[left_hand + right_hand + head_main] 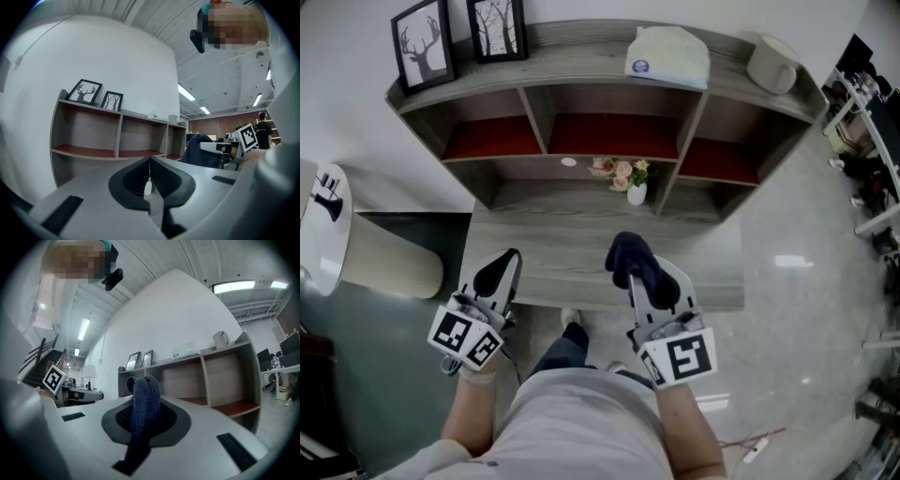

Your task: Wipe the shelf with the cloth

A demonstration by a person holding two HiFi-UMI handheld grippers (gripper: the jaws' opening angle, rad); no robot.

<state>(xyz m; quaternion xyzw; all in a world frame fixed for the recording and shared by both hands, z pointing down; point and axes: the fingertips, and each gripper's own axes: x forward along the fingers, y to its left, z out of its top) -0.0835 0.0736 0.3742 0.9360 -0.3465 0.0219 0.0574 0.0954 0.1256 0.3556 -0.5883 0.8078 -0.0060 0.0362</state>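
Navy cloth (pixel 630 260) stands bunched upright between the jaws of your right gripper (pixel 642 277), which are clamped on it. Your left gripper (pixel 500 274) has its jaws pressed together on nothing. The shelf (pixel 581 52) lies straight ahead of both, boards running left to right. You'd likely reach forward, then sweep sideways.

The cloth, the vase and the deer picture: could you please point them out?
cloth (pixel 143 401), right gripper view, bunched upper part.
vase (pixel 637 194), head view, white body.
deer picture (pixel 425 44), head view, the print.
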